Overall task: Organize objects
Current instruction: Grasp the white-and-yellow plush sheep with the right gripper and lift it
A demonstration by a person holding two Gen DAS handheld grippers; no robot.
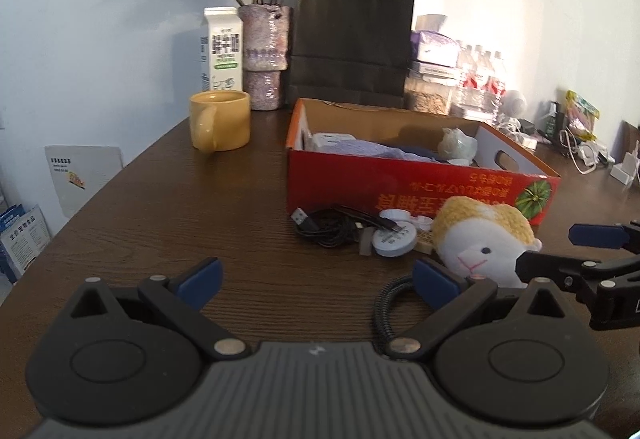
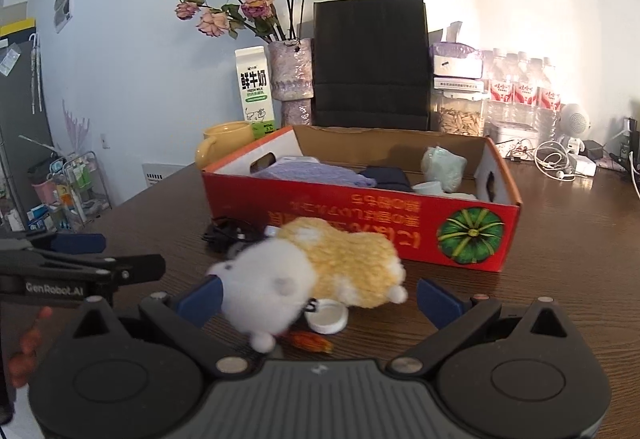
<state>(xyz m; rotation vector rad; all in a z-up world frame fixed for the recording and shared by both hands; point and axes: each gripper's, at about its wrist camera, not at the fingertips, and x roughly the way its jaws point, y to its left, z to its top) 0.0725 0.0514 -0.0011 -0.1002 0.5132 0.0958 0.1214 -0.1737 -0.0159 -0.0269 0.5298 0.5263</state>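
Plush toy (image 2: 316, 271) between spread right claw (image 2: 318, 299) fingers

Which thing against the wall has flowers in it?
The purple vase, between the milk carton and the black paper bag, holds dried roses; the others hold none.

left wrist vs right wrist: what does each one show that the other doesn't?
Left wrist only: a USB cable, a round grey case and a black coiled cord.
Right wrist only: an orange item under the toy and a white speaker.
Both: plush toy, red cardboard box, yellow mug, milk carton. Both grippers' jaws are open.
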